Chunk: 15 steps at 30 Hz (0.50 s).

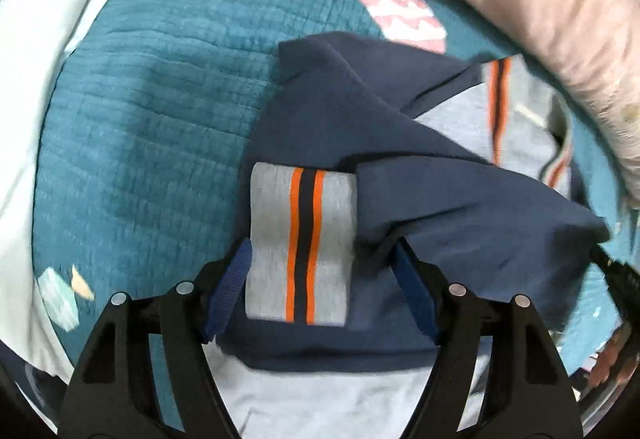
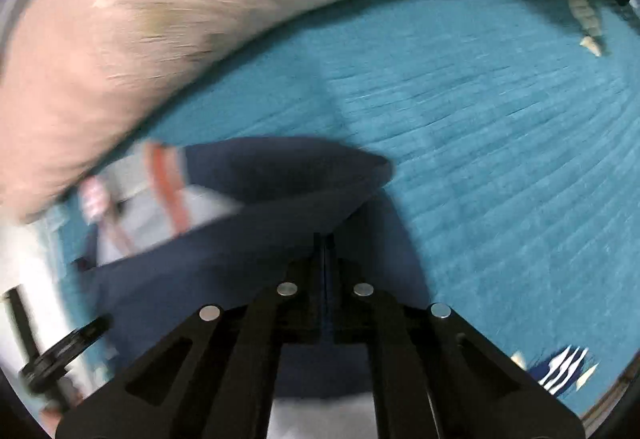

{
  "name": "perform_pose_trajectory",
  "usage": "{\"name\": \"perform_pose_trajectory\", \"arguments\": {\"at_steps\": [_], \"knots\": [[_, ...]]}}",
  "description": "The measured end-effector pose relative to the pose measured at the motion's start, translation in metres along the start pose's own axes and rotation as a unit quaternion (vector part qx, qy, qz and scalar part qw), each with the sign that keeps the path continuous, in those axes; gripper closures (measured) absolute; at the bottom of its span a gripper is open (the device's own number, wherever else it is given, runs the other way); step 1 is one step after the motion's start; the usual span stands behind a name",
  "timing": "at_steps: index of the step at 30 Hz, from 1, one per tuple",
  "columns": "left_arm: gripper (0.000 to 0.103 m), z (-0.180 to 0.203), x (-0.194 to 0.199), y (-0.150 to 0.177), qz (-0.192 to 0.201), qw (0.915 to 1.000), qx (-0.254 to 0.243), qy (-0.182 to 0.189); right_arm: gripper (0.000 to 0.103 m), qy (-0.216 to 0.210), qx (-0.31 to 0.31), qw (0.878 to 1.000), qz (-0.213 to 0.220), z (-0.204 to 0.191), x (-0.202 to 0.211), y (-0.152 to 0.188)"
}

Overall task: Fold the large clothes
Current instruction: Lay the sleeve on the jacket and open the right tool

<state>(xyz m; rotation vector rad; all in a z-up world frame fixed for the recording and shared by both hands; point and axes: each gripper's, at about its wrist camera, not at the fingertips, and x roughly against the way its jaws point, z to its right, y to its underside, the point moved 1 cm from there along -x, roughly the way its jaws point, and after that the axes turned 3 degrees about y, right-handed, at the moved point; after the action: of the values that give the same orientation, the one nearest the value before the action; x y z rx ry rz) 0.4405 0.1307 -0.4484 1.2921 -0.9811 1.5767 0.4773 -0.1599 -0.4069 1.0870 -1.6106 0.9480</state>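
Garment (image 1: 400,199) soft, limp, light; best taken at cuff (image 1: 302,243), straddled unpinched by left gripper (image 1: 320,287); right gripper (image 2: 326,251) clenched on navy edge.

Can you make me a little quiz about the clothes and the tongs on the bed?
1. True or false: the right tongs are shut on the navy garment.
2. Which colour are the two bright stripes on the grey cuff? A) green B) orange C) yellow
3. What lies between the fingers of the left tongs?

Key: 1. True. 2. B. 3. The grey cuff; the pads stand apart from it on both sides, so the left tongs are open.
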Motion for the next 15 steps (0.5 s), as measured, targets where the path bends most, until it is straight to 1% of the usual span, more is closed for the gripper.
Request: {"name": "perform_pose_trajectory", "arguments": {"at_steps": [1,3,5,7,8,10,11,12,13,15], "knots": [[0.030,0.001,0.005,0.003,0.000,1.0000,-0.003,0.004,0.102,-0.009,0.003,1.000,-0.005,-0.002,0.008,0.005],[0.029,0.003,0.014,0.011,-0.004,0.9998,-0.018,0.007,0.102,0.002,0.017,1.000,-0.005,-0.005,0.024,0.020],[0.029,0.000,0.013,0.018,-0.010,0.9998,-0.017,-0.008,0.102,0.016,0.025,0.999,-0.011,-0.004,0.026,0.031],[0.028,-0.006,0.004,0.022,-0.014,0.9994,-0.009,-0.031,0.102,0.033,0.029,0.999,-0.023,0.009,0.024,0.039],[0.026,-0.009,-0.004,0.023,-0.014,0.9989,-0.006,-0.044,0.102,0.056,0.023,0.998,-0.028,0.017,0.013,0.041],[0.011,-0.021,-0.027,0.026,-0.024,0.9989,0.005,-0.039,0.103,0.080,0.007,0.996,-0.040,0.030,-0.008,0.046],[0.008,-0.025,-0.034,0.026,-0.024,0.9991,0.014,-0.032,0.103,0.068,-0.005,0.997,-0.044,0.039,-0.016,0.048],[0.004,-0.029,-0.037,0.027,-0.020,0.9992,0.021,-0.027,0.103,0.043,-0.024,0.998,-0.041,0.049,-0.021,0.052],[0.004,-0.032,-0.037,0.027,-0.016,0.9994,0.021,-0.022,0.103,0.032,-0.030,0.998,-0.036,0.053,-0.021,0.054],[0.004,-0.033,-0.036,0.026,-0.017,0.9994,0.017,-0.025,0.103,0.032,-0.023,0.999,-0.029,0.053,-0.017,0.057]]}}
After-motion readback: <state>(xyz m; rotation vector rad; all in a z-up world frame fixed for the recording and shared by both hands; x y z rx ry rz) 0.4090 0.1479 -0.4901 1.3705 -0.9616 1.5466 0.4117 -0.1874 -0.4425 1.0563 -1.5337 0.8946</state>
